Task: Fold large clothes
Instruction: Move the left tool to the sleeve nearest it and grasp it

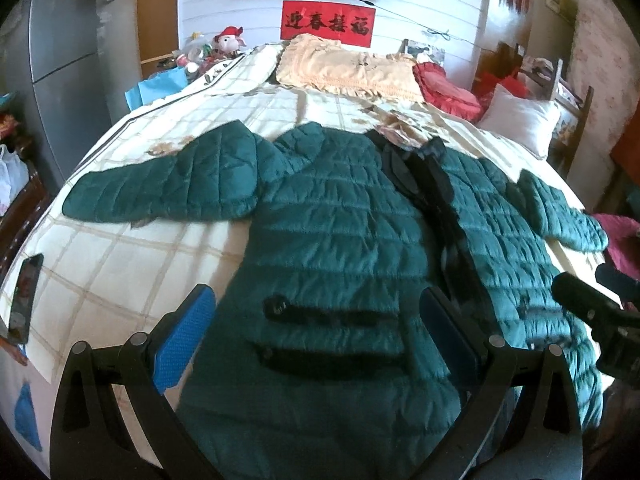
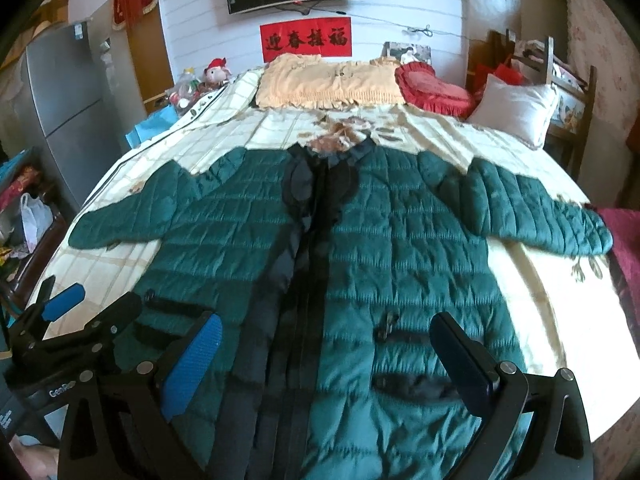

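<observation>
Your green quilted jacket [image 2: 380, 248] lies flat, front up, on the checked bedspread [image 1: 132, 264], both sleeves spread out (dark zipper strip down the middle). Your left gripper [image 1: 316, 340] and right gripper [image 2: 326, 364] both gape wide above its hem, gripping nothing.

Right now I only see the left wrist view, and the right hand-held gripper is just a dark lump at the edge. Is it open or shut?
Observer: Open. The right wrist view shows the right hand-held gripper with fingers spread wide, gripping nothing.
Operator: What is it over?
Observer: The lower front of the green jacket. The dark zipper strip and one pocket lie between its fingers.
Operator: And the sleeve on that side?
Observer: That sleeve lies unfolded along its whole length, flat on the bedspread, with its cuff near the bed's edge.
</observation>
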`<state>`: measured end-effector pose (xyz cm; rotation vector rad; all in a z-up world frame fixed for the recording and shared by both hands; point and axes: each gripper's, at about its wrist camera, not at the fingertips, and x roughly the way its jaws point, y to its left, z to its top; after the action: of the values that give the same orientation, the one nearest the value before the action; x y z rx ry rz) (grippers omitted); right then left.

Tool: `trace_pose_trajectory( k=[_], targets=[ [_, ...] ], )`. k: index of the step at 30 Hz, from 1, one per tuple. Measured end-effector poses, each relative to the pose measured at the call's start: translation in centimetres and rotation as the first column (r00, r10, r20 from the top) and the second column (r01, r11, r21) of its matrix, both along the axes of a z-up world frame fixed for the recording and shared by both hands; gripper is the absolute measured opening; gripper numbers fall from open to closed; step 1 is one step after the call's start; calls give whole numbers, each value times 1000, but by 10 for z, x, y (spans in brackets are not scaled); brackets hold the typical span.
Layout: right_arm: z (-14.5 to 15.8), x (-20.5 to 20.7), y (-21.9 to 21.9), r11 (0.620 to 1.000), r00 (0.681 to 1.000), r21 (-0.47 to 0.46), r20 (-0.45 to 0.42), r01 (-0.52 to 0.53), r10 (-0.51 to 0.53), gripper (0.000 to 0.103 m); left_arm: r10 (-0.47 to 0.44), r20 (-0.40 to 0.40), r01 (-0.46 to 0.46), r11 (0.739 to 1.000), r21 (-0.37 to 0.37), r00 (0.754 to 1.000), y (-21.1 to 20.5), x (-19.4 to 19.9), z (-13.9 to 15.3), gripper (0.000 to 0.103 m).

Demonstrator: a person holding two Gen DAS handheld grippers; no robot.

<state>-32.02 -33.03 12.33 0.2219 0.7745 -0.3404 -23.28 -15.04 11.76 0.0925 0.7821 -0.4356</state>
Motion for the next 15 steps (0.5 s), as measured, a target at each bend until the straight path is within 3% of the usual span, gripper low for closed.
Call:
trace_pose_trajectory(
  k=[15],
  targets=[
    [5, 81, -27, 999, 1000, -26, -14, -28, 28, 103, 65, -14, -65, 998, 22, 998, -14, 77, 5, 102]
  ],
)
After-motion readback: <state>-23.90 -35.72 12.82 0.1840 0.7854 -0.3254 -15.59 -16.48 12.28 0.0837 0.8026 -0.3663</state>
